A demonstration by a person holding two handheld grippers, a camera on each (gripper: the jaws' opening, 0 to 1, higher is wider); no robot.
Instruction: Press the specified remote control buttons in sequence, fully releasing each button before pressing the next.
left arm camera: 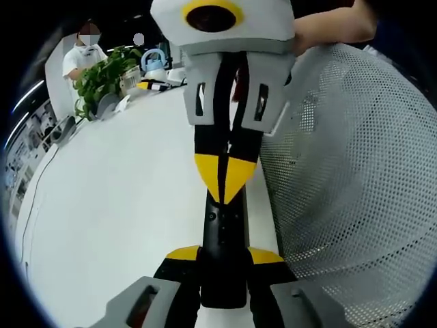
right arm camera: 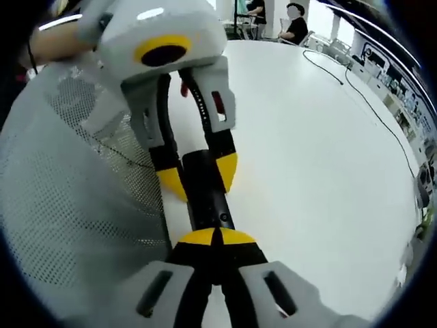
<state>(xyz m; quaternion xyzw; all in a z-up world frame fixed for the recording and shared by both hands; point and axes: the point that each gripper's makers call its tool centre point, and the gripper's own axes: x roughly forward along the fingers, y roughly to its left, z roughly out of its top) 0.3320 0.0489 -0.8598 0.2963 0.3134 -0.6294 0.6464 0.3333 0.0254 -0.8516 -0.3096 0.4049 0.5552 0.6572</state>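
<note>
Table: the broad white tabletop [left arm camera: 116,205] carries the work; a white mesh chair back [left arm camera: 355,178] stands close along its edge, just beside the grippers.
Background: green leafy potted plant [left arm camera: 102,75] and a seated person at the far end of the table, well apart from the action.
Left gripper: the left gripper [right arm camera: 196,174], grey with yellow-tipped black jaws, has its jaws pinched on one end of the remote, holding it steady.
Right gripper: the right gripper [left arm camera: 224,179] has its jaws pressed together into one tip, which rests on the remote's top face.
Remote: the slim black remote control [left arm camera: 222,253] lies lengthwise between the two tools, over the table near its edge.
Progress: a press looks under way; which button in the sequence cannot be told, and no display shows the final state.
</note>
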